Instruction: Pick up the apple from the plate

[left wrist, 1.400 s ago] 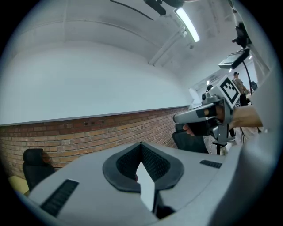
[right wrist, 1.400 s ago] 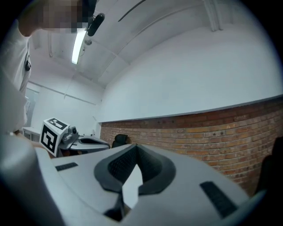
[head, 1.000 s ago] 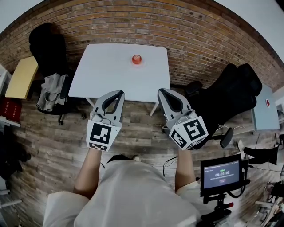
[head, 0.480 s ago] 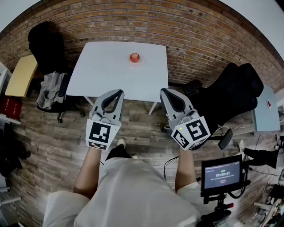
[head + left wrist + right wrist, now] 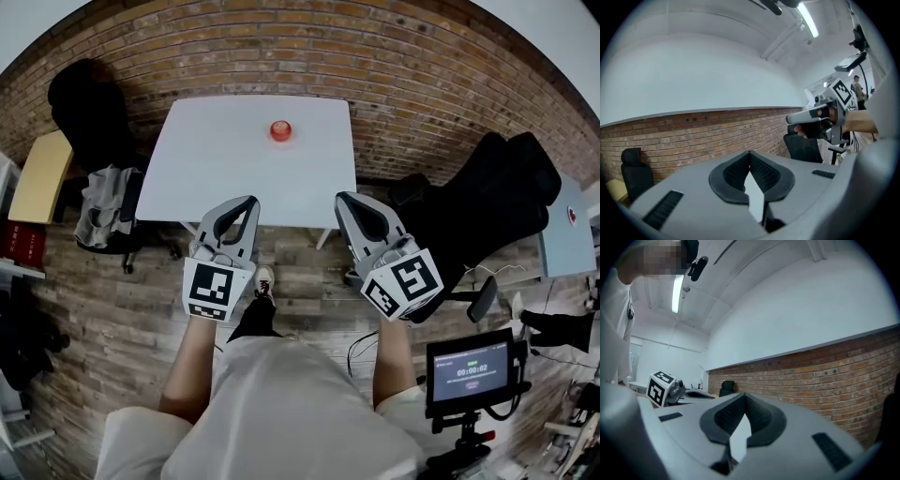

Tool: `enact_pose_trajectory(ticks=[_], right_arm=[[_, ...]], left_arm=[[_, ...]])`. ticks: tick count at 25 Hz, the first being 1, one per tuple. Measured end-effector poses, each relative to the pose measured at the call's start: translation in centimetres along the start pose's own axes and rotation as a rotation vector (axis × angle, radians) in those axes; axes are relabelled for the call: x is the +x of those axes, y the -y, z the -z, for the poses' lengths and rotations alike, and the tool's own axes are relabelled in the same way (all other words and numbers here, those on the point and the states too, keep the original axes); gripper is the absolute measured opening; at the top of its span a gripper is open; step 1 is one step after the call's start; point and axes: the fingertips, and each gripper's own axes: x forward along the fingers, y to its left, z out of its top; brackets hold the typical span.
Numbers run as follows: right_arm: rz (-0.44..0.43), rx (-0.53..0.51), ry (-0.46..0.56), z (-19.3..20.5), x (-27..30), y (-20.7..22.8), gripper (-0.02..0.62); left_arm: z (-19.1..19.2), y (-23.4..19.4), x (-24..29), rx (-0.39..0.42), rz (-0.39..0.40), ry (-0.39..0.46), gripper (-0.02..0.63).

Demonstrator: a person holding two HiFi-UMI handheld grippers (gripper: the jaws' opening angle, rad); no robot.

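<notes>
Our left gripper [image 5: 251,202] has its jaws clenched on nothing; ahead and well apart, by the counter's [image 5: 216,178] far edge, sits the apple [image 5: 279,129], a little nearer this side, we judge; our right gripper [image 5: 343,199] is likewise clenched, empty.

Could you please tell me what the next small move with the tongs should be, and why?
Probably step closer to the table, carrying both tongs forward. The apple sits near the table's far edge, while the left tongs and right tongs are well short of it, both shut and empty. Opening one can wait until it is nearer.
</notes>
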Motion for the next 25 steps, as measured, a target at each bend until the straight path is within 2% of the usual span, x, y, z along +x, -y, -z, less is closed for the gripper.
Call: enact_pose_trajectory(ticks=[7,11,17,22,25], right_arm=[[0.006,0.045,0.005,0.6,3.5,2.5,0.002],[0.018,0.04,-0.016,1.2,6.0,4.4,0.002],[-0.014,0.025,-0.041,1.5,10.5,5.9,0.002],[0.013,0.037,-0.057,2.2,13.8,7.7,0.002],[0.027,0.044,-0.057,2.7,14.8,8.4,0.002]], left_arm=[[1.1,-2.3,4.7,-0.015,0.035,0.004,0.005],[1.7,-3.8,7.8,-0.03,0.067,0.012,0.005],[2.2,-6.4,11.7,-0.055,0.109,0.026,0.005],[3.7,-8.0,14.7,-0.062,0.155,-0.005,0.005],[3.7,-9.1,16.0,-0.072,0.176,0.008,0.005]])
